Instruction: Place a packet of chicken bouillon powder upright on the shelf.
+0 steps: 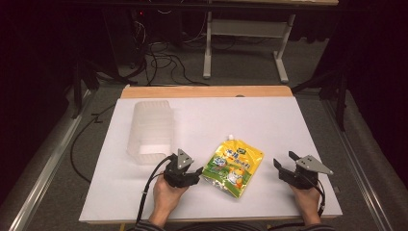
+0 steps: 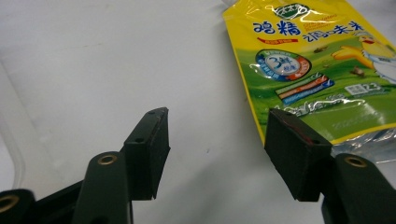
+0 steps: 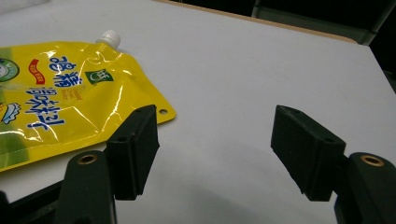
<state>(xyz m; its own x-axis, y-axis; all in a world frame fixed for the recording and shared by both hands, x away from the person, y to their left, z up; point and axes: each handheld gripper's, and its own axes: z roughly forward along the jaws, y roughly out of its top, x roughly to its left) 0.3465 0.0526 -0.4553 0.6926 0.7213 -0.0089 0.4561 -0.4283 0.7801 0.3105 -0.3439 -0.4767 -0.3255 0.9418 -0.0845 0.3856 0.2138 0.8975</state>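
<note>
Pouch (image 1: 234,167) lay flat on the white desk (image 1: 288,120) between both tongs, left tongs (image 1: 192,174) and right tongs (image 1: 284,162) gaping empty, so pinching its near edge squarely rather than the slippery middle looked smartest.

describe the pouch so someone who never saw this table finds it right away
Start at the white table, near the person's edge. Between the left gripper and the right gripper lies the pouch, flat, touched by neither. It is glossy yellow and green with a small white cap, unlike the clear plastic container farther left.
</note>
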